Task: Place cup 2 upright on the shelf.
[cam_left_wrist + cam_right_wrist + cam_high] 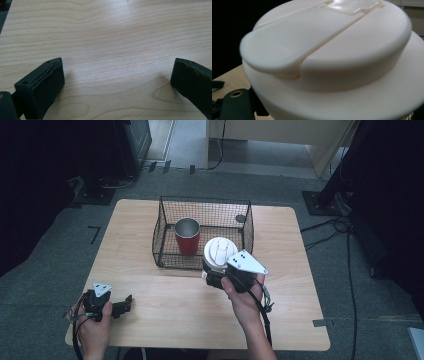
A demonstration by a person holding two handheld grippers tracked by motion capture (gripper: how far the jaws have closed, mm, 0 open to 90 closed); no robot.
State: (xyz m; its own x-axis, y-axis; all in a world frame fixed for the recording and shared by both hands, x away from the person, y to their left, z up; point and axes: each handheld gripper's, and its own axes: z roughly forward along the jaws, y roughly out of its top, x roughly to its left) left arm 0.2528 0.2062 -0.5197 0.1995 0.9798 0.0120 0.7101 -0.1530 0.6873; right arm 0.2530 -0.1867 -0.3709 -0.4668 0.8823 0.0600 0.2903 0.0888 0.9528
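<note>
A white cup with a flip-top lid [220, 251] is held above the table, just in front of the black wire basket [248, 236]. My right gripper [214, 272] is shut on the cup's body below the lid, which looms close and tilted [332, 50] in the right gripper view. A red cup [188, 241] with a metal inside stands upright in the basket's left half. At the table's front left, my left gripper [126, 303] lies low over the wood. Its jaws [117, 82] are wide open with nothing between them.
The wooden table [165, 320] has bare surface across its front between the two hands. A small dark round thing [240, 218] sits at the basket's back right. Cables and dark stands lie on the floor around the table.
</note>
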